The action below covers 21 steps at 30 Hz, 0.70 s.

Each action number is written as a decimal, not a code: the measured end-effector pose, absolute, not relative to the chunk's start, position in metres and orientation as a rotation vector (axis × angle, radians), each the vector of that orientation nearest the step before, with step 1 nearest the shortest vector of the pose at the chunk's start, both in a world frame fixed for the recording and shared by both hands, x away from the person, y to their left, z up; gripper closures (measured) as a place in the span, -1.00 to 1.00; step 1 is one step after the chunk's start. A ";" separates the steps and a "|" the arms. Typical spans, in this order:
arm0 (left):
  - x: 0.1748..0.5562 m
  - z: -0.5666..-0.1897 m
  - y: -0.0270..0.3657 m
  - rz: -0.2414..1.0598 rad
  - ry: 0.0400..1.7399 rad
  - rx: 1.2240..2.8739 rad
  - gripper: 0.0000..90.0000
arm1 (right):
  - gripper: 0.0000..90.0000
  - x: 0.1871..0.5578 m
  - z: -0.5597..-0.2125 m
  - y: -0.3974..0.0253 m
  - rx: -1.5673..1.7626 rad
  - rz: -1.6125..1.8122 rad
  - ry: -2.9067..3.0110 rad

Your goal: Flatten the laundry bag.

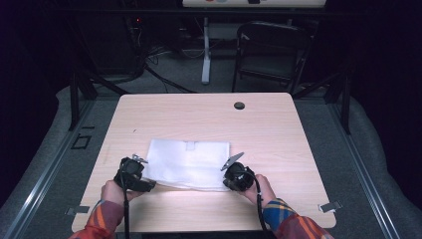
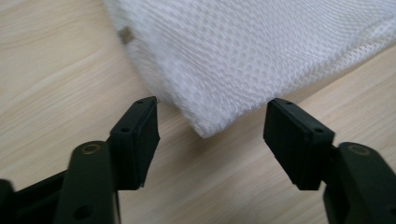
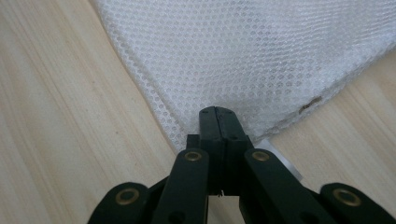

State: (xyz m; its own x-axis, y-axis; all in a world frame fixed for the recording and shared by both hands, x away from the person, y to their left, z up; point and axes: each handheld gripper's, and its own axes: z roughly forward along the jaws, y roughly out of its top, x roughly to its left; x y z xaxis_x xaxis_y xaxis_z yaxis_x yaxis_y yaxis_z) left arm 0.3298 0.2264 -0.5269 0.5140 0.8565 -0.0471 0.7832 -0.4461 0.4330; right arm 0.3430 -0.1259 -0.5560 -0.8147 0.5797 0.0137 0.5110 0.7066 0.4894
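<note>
Left hand: a hand (image 1: 112, 191) in a plaid sleeve comes in from the bottom edge of the high view and holds the left gripper (image 1: 133, 172) at the near left corner of the mesh.

Left gripper: its jaws stand spread wide in the left gripper view, one on each side of the corner of the mesh (image 2: 243, 56). The corner tip lies between the two pads without touching either. Both pads hover just above the table (image 2: 51, 79).

Mesh: a white net cloth (image 1: 189, 164) lies flat on the near half of the table (image 1: 199, 112), between the two grippers. It looks folded or doubled, and a small white tab sits at the middle of its far edge. In the left gripper view a small dark mark shows near its edge, too blurred to name.

Right gripper: the right gripper (image 1: 238, 177) sits at the near right corner of the mesh (image 3: 243, 51). In the right gripper view its jaws are pressed together on that corner, pinching the net; a strip of pale stiff edge pokes out beside them.

Right hand: a hand (image 1: 263, 189) in the same plaid sleeve grips it from the bottom edge, cable trailing back.

Background: a dark round plug (image 1: 239, 105) sits near the far edge of the table, and a folding chair (image 1: 271, 50) stands on the floor beyond.
</note>
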 end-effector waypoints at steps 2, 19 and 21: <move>0.328 -0.525 0.233 0.265 1.375 2.335 -0.32 | 1.00 0.343 -0.556 -0.125 0.893 0.731 2.771; 0.323 -0.511 0.213 0.369 1.216 2.281 -0.66 | 1.00 0.346 -0.553 -0.140 0.935 0.678 2.804; 0.323 -0.510 0.204 0.381 1.159 2.283 -0.66 | 1.00 0.347 -0.552 -0.143 0.940 0.659 2.810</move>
State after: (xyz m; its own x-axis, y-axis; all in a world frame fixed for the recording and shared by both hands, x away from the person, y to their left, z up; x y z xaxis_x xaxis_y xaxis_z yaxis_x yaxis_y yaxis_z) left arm 0.3228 0.2043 -0.5096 0.5888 0.8083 0.0048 0.6539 -0.4798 0.5850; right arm 0.3465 -0.1433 -0.5521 -0.8032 0.5946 0.0364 0.5488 0.7148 0.4335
